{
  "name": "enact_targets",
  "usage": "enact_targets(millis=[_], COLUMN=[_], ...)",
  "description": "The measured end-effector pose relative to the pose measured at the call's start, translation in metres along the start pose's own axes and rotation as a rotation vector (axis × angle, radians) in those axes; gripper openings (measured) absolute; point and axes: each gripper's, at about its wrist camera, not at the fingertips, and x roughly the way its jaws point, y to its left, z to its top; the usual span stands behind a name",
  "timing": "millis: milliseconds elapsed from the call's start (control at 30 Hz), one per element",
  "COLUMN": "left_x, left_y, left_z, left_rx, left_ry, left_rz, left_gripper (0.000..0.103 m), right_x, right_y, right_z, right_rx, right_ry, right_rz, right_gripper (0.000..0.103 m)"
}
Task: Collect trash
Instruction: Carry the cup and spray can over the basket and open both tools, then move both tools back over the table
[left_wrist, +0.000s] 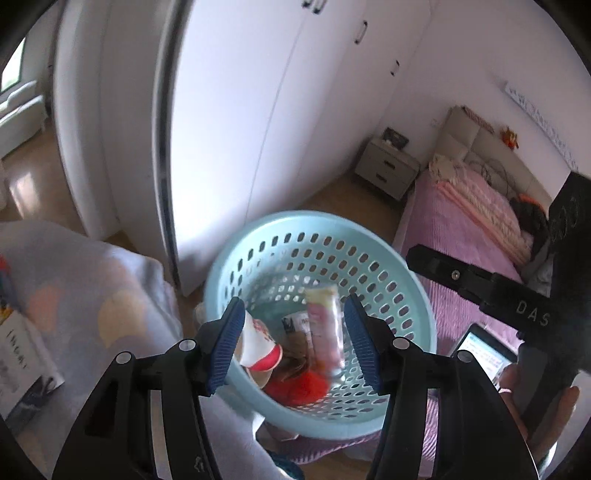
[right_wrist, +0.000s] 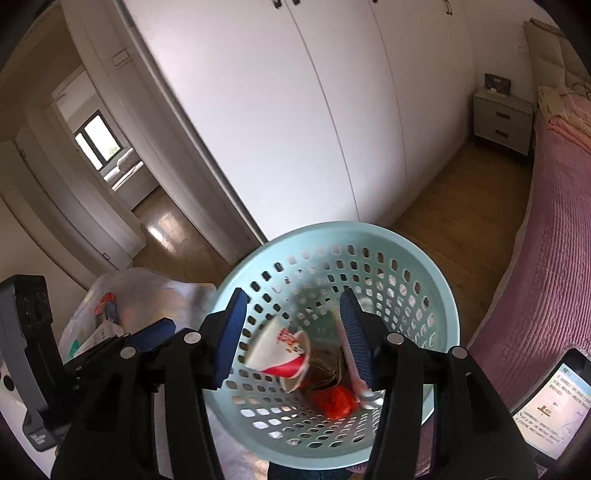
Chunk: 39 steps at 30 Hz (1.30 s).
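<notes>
Both grippers hang over the light-blue perforated basket (left_wrist: 413, 295), likely for a drop. Left gripper (left_wrist: 291, 343) and right gripper (right_wrist: 291, 336): jaws wide apart, gripping nothing. Trash sits at the basket bottom: paper cup (right_wrist: 280, 354), pink wrapper (left_wrist: 325, 325), red crumple (right_wrist: 334, 402). Blur obscures labels; whether the wrapper is falling is unclear.
</notes>
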Motion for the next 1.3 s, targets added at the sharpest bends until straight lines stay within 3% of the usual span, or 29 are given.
enact_targets(millis=[333, 533, 833, 933, 1033, 1167, 1300], left_x=[-0.089, -0.157, -0.229, -0.241, -0.238, -0.224, -0.214], left_y=[0.013, 0.044, 0.123, 0.155, 0.202, 0.255, 0.278], left_z=[-0.011, -0.023, -0.037, -0.045, -0.05, -0.06, -0.073], left_rx=[-0.017, -0.037, -0.167, -0.204, -0.237, -0.248, -0.244], left_ry=[-0.123, -0.224, -0.32, -0.315, -0.252, -0.149, -0.097], left_rz=[0.031, 0.127, 0.272, 0.321, 0.362, 0.362, 0.314], left_gripper=[0.056, 0.06, 0.064, 0.069, 0.073, 0.073, 0.073], right_x=[-0.039, -0.046, -0.034, -0.028, -0.016, 0.001, 0.015], right_y=[0.056, 0.106, 0.178, 0.195, 0.212, 0.237, 0.26], right_z=[-0.007, -0.02, -0.039, -0.044, -0.053, -0.067, -0.08], right_rx=[-0.114, -0.223, -0.338, -0.351, -0.352, -0.352, -0.352], right_ry=[-0.059, -0.061, -0.017, 0.003, 0.036, 0.092, 0.136], right_rz=[0.064, 0.099, 0.148, 0.165, 0.179, 0.189, 0.204], right_gripper=[0.049, 0.049, 0.051, 0.055, 0.056, 0.057, 0.065])
